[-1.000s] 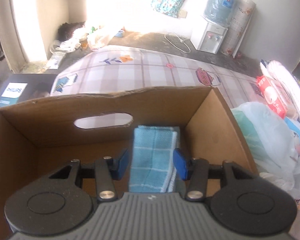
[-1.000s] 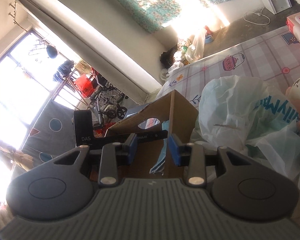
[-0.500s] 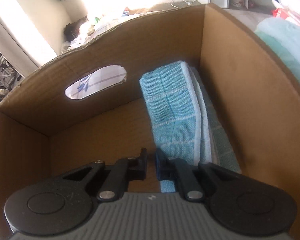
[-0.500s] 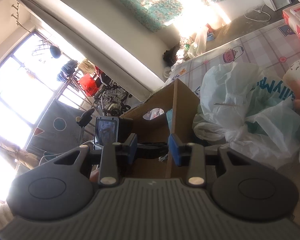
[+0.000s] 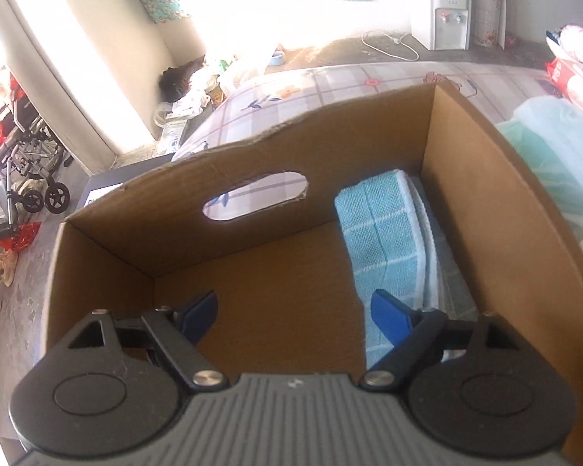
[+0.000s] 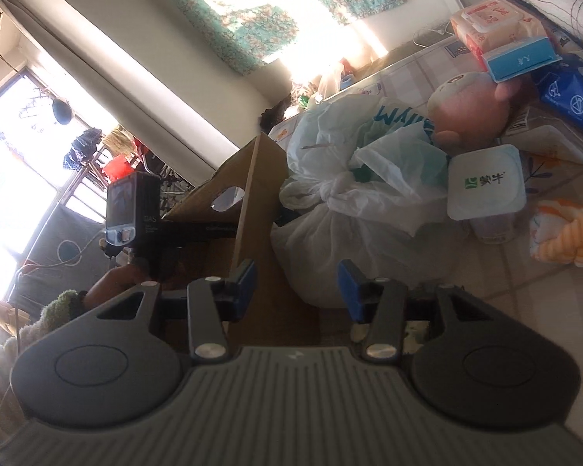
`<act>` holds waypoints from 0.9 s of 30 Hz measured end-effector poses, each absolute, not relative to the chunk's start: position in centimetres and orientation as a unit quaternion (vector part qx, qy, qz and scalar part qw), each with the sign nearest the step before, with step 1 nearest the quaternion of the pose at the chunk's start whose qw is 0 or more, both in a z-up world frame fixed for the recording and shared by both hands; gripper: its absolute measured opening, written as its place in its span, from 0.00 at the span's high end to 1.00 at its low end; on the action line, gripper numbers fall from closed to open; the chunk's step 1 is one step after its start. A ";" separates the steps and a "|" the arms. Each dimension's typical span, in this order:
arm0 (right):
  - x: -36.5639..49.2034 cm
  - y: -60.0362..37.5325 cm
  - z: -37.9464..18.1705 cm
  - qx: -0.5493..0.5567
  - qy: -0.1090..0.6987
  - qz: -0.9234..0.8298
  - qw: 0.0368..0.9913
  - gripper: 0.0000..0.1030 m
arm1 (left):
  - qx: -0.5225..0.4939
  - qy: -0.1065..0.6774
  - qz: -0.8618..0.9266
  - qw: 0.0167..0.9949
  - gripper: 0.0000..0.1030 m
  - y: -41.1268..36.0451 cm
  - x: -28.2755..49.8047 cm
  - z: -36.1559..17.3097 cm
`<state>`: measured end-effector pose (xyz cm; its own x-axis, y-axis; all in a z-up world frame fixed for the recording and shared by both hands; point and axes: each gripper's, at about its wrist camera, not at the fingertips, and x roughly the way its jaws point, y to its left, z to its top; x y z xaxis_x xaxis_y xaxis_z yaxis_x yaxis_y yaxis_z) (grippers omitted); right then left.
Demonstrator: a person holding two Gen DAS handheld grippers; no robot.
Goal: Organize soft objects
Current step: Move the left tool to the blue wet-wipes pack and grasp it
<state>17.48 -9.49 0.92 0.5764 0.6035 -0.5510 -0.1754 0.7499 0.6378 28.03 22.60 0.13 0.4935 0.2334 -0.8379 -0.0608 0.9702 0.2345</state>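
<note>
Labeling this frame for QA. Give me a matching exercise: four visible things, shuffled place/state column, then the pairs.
Things:
1. blue checked towel
2. left gripper
3. yogurt cup
4. orange striped plush

Place or state:
A. open, empty, above the cardboard box floor
B. white lid, beside the tied plastic bag
C. on the mattress, right of the cup
D. folded against the box's right wall

Pairs: 1-D, 2-A, 3-B, 4-C

Matt brown corrugated cardboard box point(image 5: 486, 209); woven blue terry towel point(image 5: 384, 240) at its right. Thin, glossy plastic bag point(image 6: 353, 178); fuzzy plush toy point(image 6: 567, 237) at far right.
</note>
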 end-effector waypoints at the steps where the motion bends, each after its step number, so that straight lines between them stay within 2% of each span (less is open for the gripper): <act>1: 16.8 -9.9 0.7 0.265 0.399 0.222 0.850 0.55 | 0.080 0.489 0.087 0.864 0.15 22.8 27.4 1.1; 8: 12.6 -13.9 -0.2 0.252 0.385 0.173 0.871 0.48 | 0.060 0.378 0.051 0.923 0.08 19.7 20.3 9.5; 12: 10.9 -16.8 0.1 0.248 0.374 0.152 0.880 0.45 | 0.041 0.312 -0.020 0.949 0.01 14.3 16.4 13.2; 15: 10.1 -19.0 1.3 0.228 0.359 0.135 0.895 0.39 | 0.024 0.284 -0.080 0.955 0.00 9.7 14.6 14.6; 17: 9.6 -20.8 2.4 0.206 0.343 0.122 0.908 0.30 | 0.012 0.286 -0.117 0.951 0.00 6.2 14.4 14.5; 20: 9.9 -24.0 4.4 0.180 0.316 0.106 0.925 0.21 | -0.016 0.307 -0.171 0.936 0.00 1.3 14.8 13.5; 27: 13.8 -32.6 7.6 0.213 0.284 0.091 0.930 0.20 | -0.023 0.348 -0.242 0.905 0.00 -7.1 17.7 6.6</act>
<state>13.79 -32.60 7.59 0.8220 0.2907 -0.4898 -0.0490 0.8928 0.4477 17.69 -7.08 6.60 0.6406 -0.4539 -0.6194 0.4224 0.8819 -0.2094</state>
